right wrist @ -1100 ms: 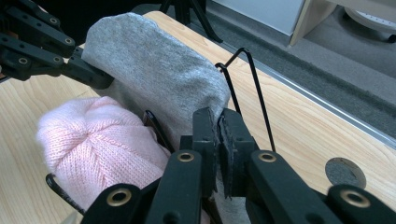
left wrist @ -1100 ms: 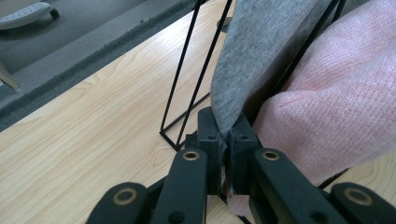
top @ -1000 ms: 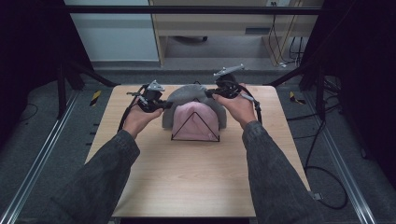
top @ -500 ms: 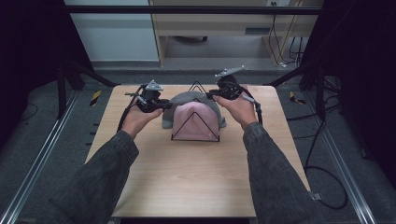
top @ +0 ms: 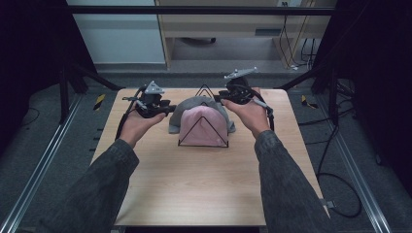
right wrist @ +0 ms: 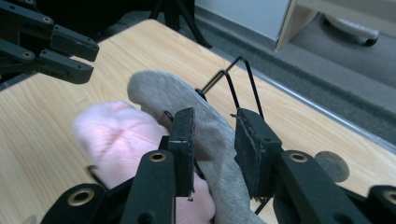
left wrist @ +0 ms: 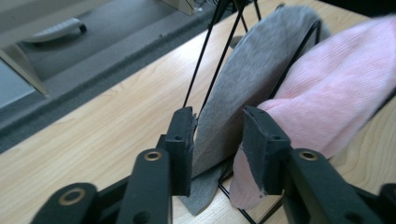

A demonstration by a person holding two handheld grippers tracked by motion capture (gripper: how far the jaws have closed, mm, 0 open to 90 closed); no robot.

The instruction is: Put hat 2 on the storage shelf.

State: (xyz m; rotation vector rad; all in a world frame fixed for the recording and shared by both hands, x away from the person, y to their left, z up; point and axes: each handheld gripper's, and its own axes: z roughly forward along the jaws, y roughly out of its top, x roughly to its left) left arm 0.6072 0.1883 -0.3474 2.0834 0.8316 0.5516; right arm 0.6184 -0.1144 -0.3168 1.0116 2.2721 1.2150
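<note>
Reaching for the grey hat (left wrist: 252,88) on the rack (top: 203,127) mid-table: left gripper (left wrist: 218,140) spread around its left edge, right gripper (right wrist: 214,140) spread around its right. Next, probably closing both, then lifting evenly off the wire.

Even overhead light on my table (top: 204,194); surroundings at 9 and 3 o'clock fall dark. Soft shadows throughout, no glare. Close views: my jaws sharp, the background at 12 o'clock blurred.
</note>
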